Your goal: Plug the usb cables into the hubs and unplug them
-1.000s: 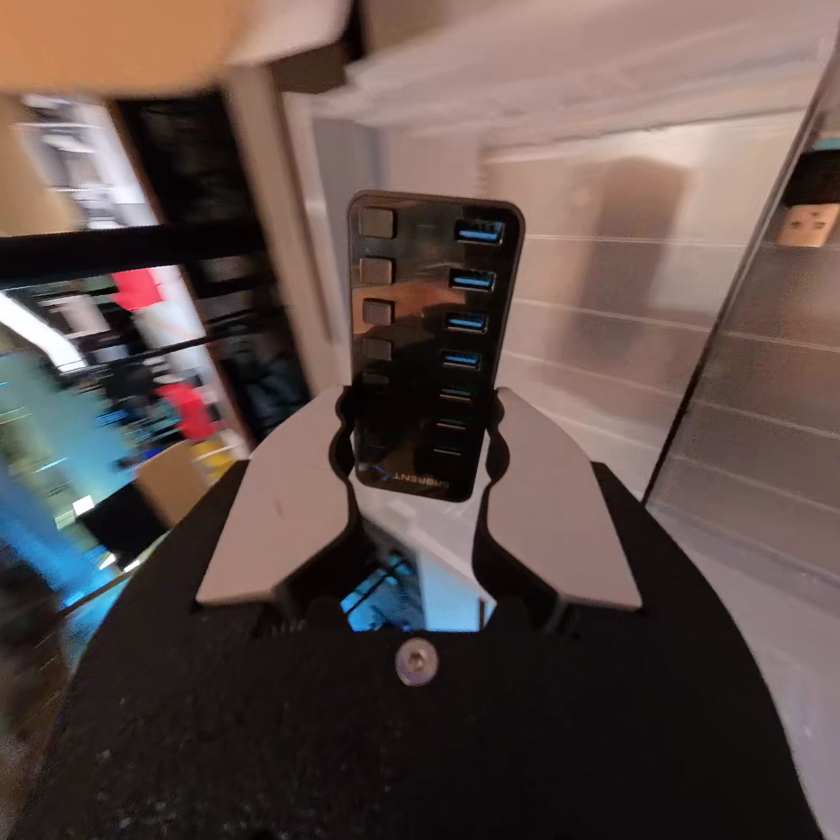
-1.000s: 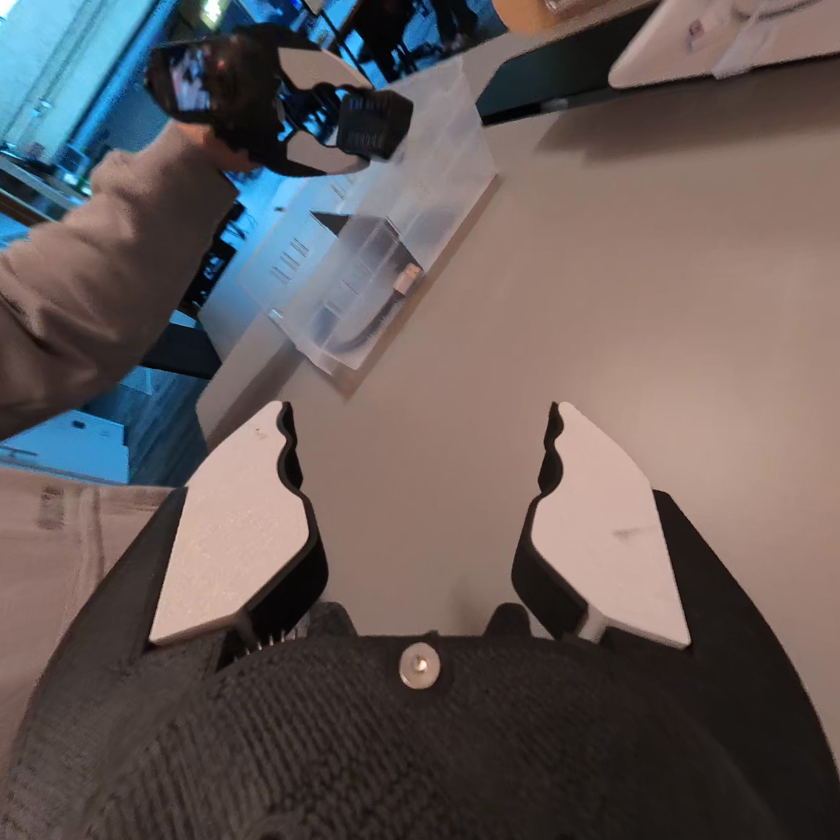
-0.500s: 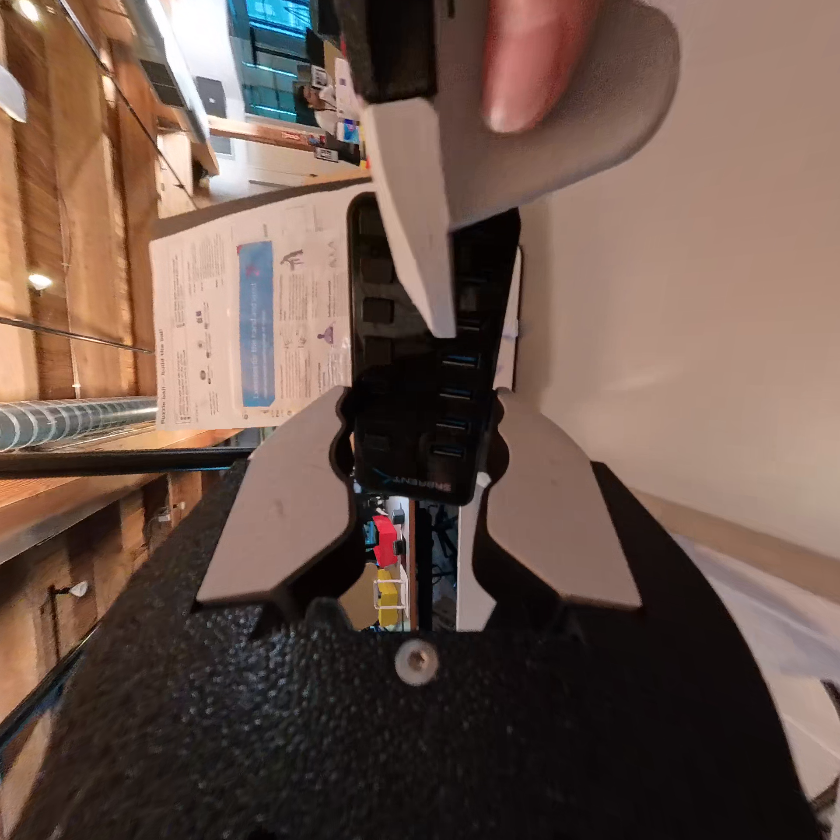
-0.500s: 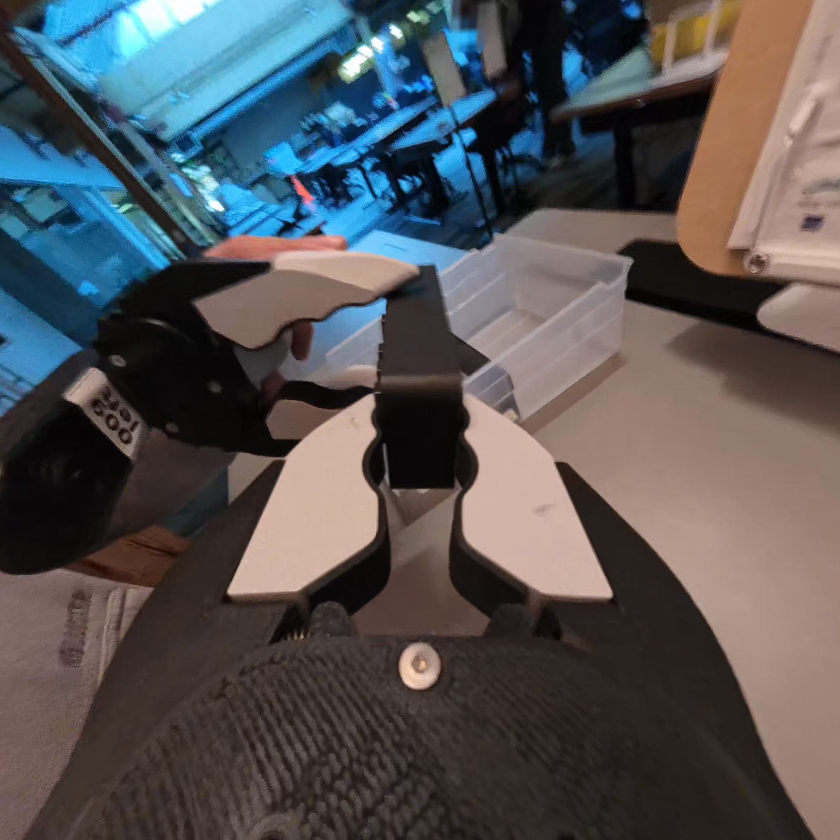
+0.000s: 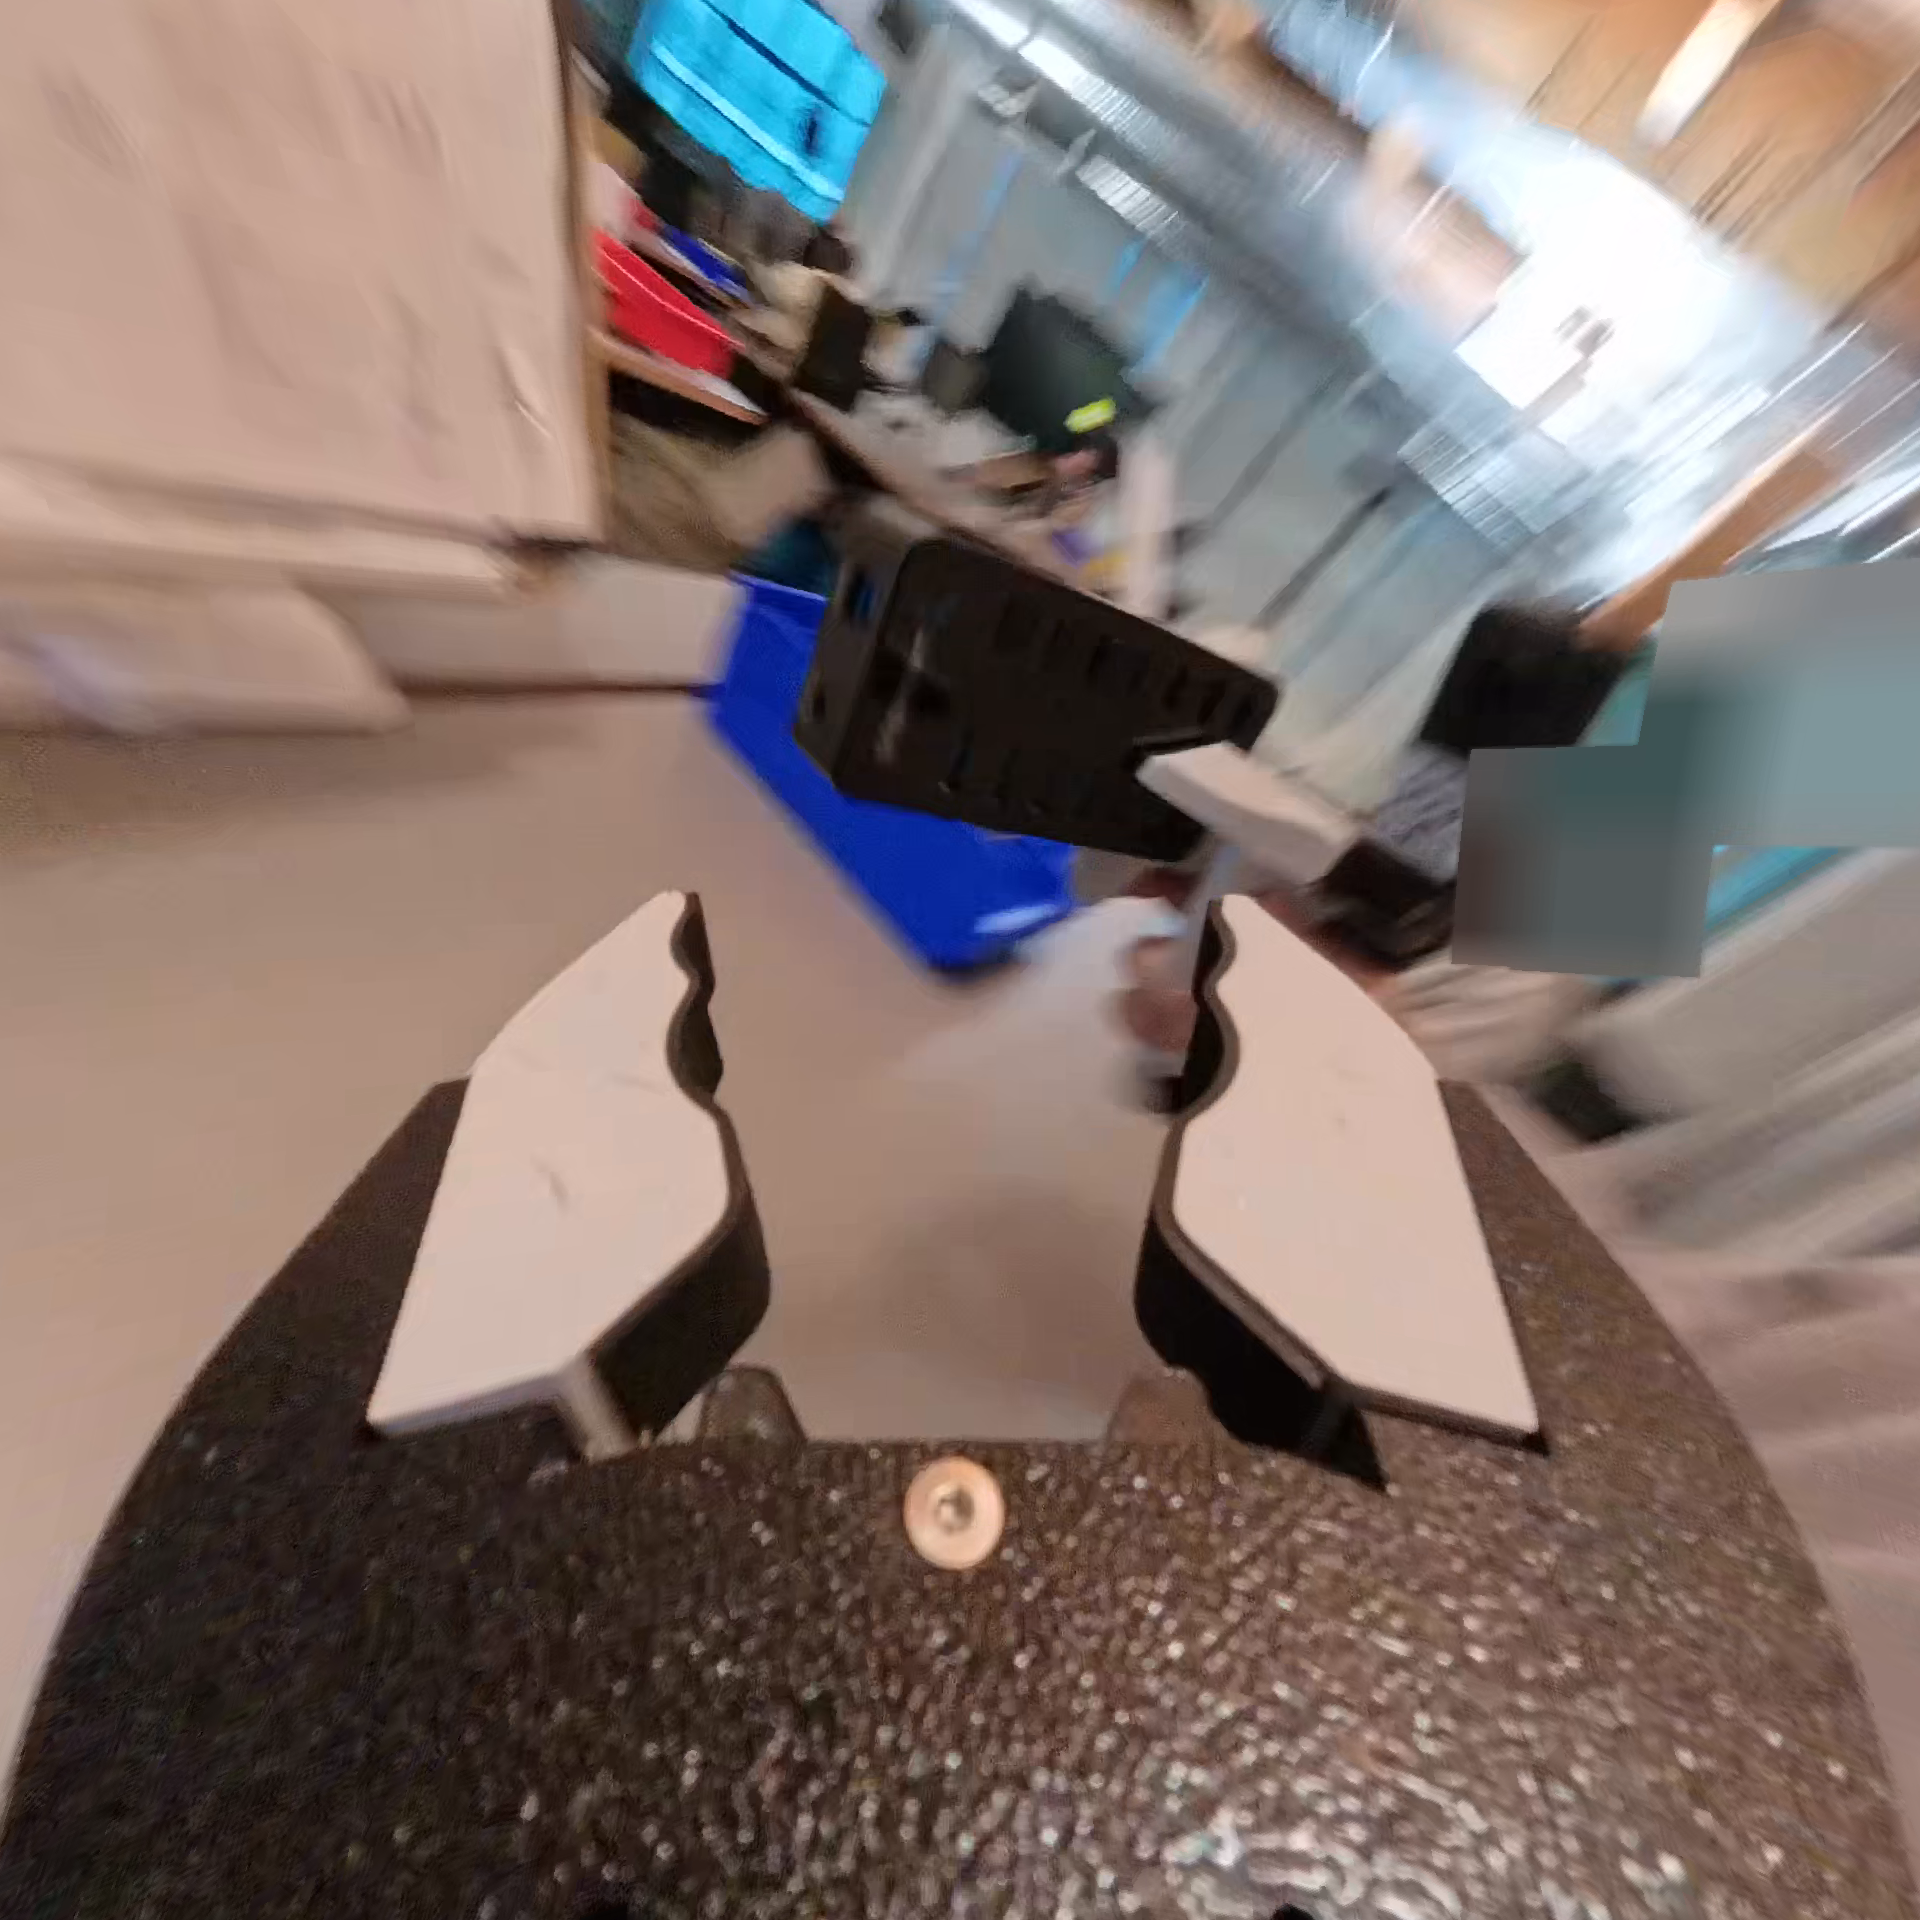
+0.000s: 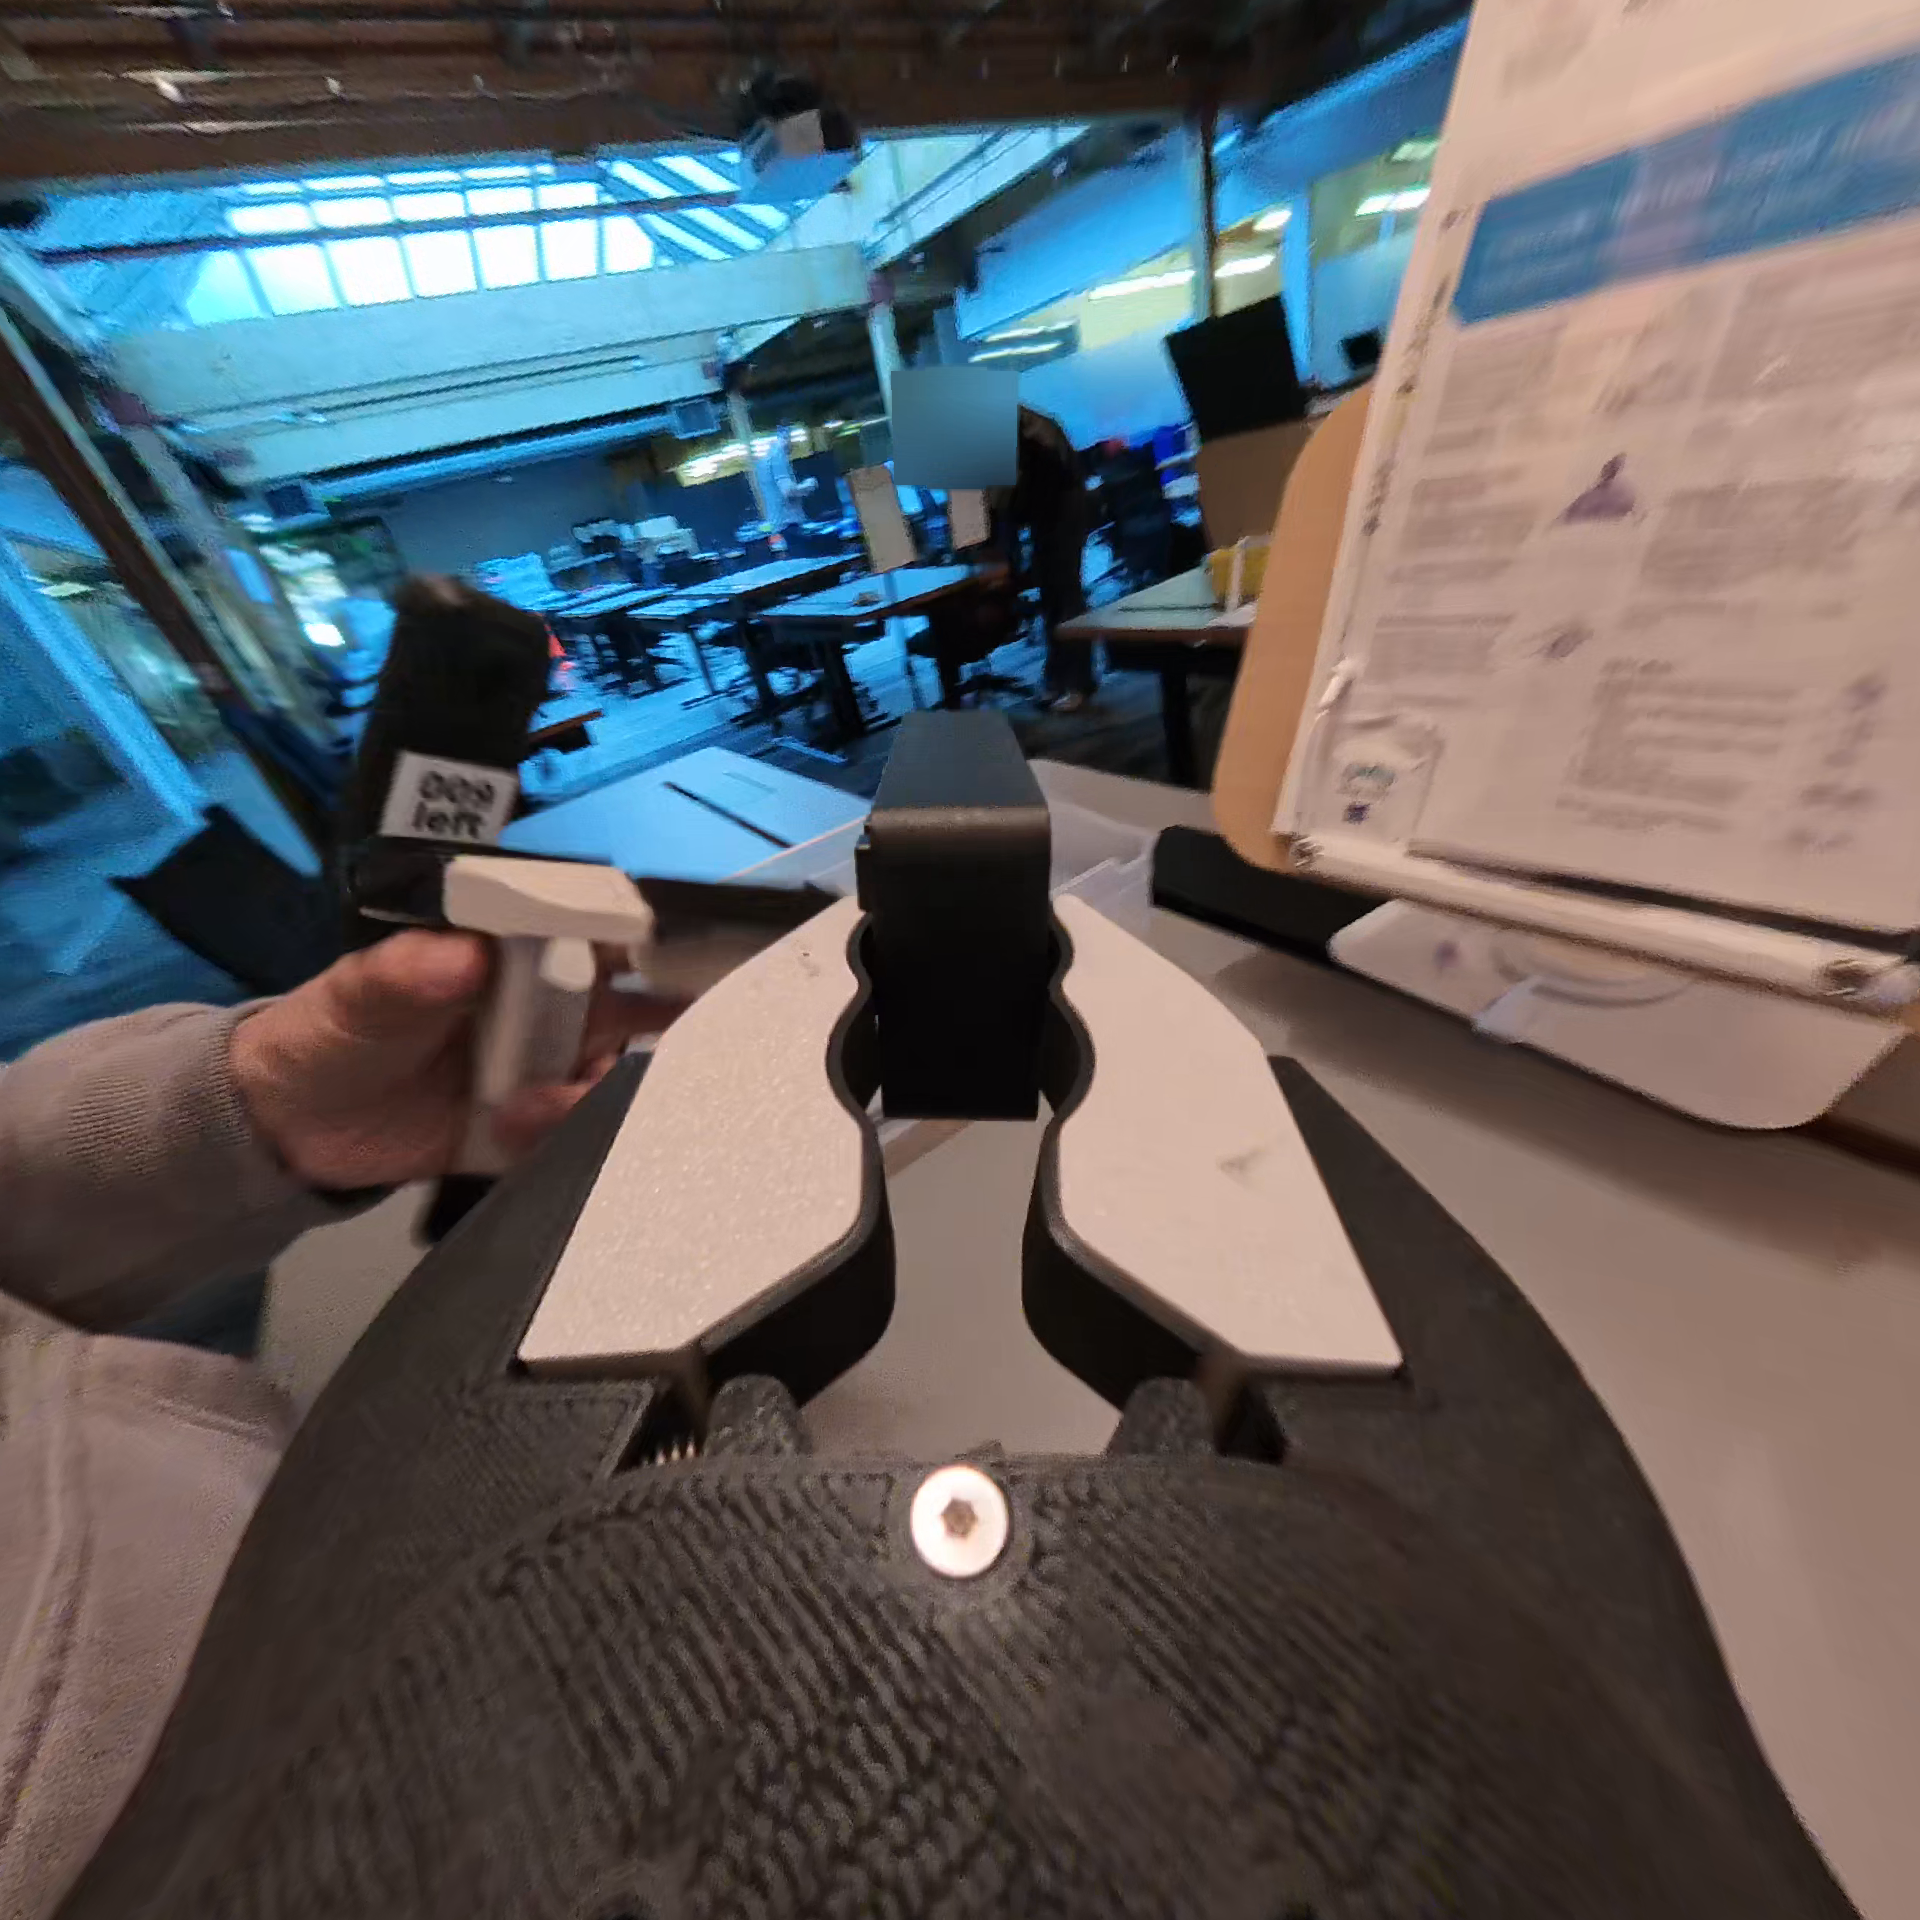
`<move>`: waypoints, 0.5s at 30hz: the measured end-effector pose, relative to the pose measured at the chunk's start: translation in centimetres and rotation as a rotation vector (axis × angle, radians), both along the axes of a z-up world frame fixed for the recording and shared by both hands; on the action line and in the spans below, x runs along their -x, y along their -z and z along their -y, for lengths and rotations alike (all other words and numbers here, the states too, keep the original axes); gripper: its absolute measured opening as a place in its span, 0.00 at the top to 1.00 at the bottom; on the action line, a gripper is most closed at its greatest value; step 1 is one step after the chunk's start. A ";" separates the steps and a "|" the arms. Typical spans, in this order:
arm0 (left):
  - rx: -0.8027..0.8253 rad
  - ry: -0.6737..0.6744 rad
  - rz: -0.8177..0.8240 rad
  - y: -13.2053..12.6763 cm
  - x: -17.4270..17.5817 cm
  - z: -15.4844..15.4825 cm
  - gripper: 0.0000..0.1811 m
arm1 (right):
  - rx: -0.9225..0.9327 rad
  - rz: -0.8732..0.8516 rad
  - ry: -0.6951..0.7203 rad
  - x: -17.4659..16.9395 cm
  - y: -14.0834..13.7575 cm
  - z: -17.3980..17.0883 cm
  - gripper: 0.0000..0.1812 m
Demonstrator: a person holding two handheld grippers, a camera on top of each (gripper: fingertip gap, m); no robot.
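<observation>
Black and blocky, the hub (image 5: 1023, 717) hangs in the air at about 12 o'clock from the left gripper (image 5: 951, 971) in the left wrist view, clear of its fingers. That gripper's jaws stand wide apart with nothing between them, over the pale grey counter (image 5: 312, 935). The hub is tilted, its near end toward 10 o'clock, and a pale finger of the right gripper (image 5: 1242, 805) meets its far end at 3 o'clock. A blue bin (image 5: 894, 842) shows behind and below the hub. The whole view is smeared with motion blur, so the background is hard to read.

In the right wrist view the right gripper (image 6: 956, 1023) has its jaws clamped on the lower end of the hub (image 6: 956, 935), which stands upright between the fingertips and rises toward 12 o'clock. At 9 o'clock a hand (image 6: 364, 1060) in a grey sleeve (image 6: 114, 1153) holds the left gripper's white trigger and black body (image 6: 499, 862), just beside the right gripper's left finger. At 2 o'clock a printed sheet (image 6: 1642, 499) stands propped on the counter (image 6: 1610, 1247). A clear plastic box edge (image 6: 1101, 873) peeks out behind the hub.
</observation>
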State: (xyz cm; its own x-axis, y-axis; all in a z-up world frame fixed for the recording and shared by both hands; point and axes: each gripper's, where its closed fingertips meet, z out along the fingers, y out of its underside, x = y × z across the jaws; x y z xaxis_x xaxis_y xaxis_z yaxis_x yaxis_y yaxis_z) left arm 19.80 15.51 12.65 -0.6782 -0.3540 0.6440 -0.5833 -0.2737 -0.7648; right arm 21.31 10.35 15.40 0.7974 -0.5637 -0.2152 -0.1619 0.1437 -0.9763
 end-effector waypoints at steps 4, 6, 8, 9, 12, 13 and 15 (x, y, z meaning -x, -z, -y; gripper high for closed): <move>0.467 0.191 -0.424 -0.6 0.5 2.8 0.47 | 0.118 0.176 0.082 0.9 -0.8 0.9 0.85; 0.590 0.224 -0.507 -1.3 -0.2 3.4 0.48 | 0.186 0.231 0.060 1.7 -0.2 0.5 0.85; 0.619 0.248 -0.556 -1.5 -0.6 4.2 0.49 | 0.240 0.216 0.055 2.2 0.9 0.2 0.85; 0.610 0.241 -0.581 -1.2 -0.8 4.6 0.49 | 0.276 0.223 0.055 2.5 1.6 0.1 0.85; 0.593 0.248 -0.591 -0.3 -1.0 5.0 0.67 | 0.293 0.217 0.085 2.6 2.2 0.7 0.85; 0.584 0.256 -0.584 -0.1 -0.9 5.2 0.67 | 0.312 0.208 0.081 2.6 2.6 0.9 0.85; 0.556 0.261 -0.559 0.2 -0.9 5.3 0.68 | 0.352 0.185 0.071 2.7 3.3 1.1 0.85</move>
